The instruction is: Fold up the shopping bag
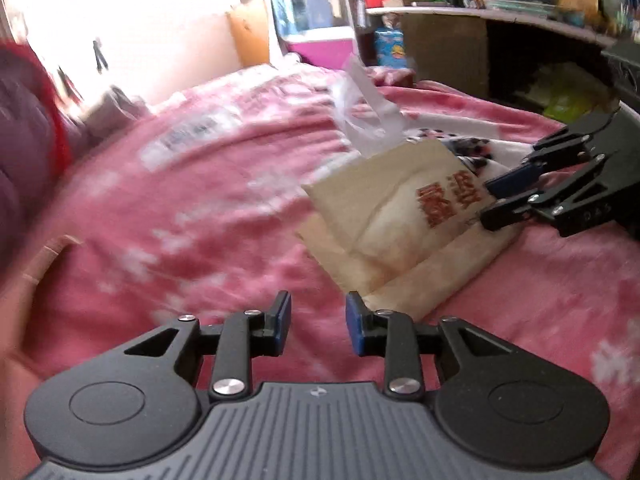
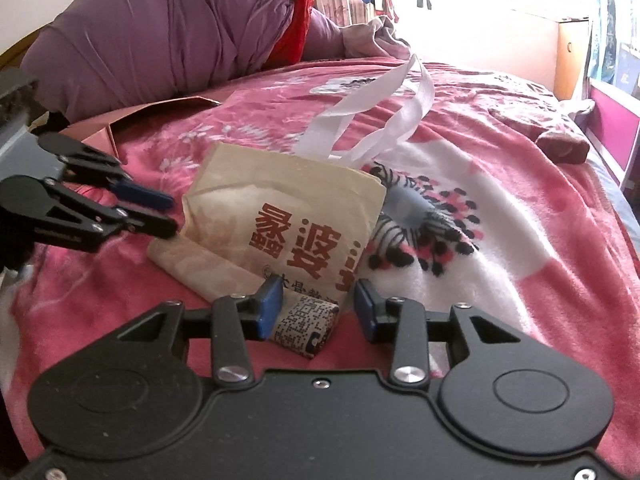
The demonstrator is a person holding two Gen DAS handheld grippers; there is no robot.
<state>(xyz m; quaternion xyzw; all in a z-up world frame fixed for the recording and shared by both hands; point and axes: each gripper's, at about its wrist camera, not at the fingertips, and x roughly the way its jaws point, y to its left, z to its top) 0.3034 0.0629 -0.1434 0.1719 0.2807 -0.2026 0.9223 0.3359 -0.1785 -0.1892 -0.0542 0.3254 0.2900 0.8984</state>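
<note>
On the bed [image 2: 520, 128], the folded shopping bag [image 2: 288, 216] is lying partly hidden behind the released right tool [image 2: 318, 310]; the left tool [image 1: 318, 330] is hovering released.

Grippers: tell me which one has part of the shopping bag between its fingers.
The right gripper: the shopping bag's QR-printed corner lies between its open fingers. The left gripper's gap shows only pink blanket.
</note>
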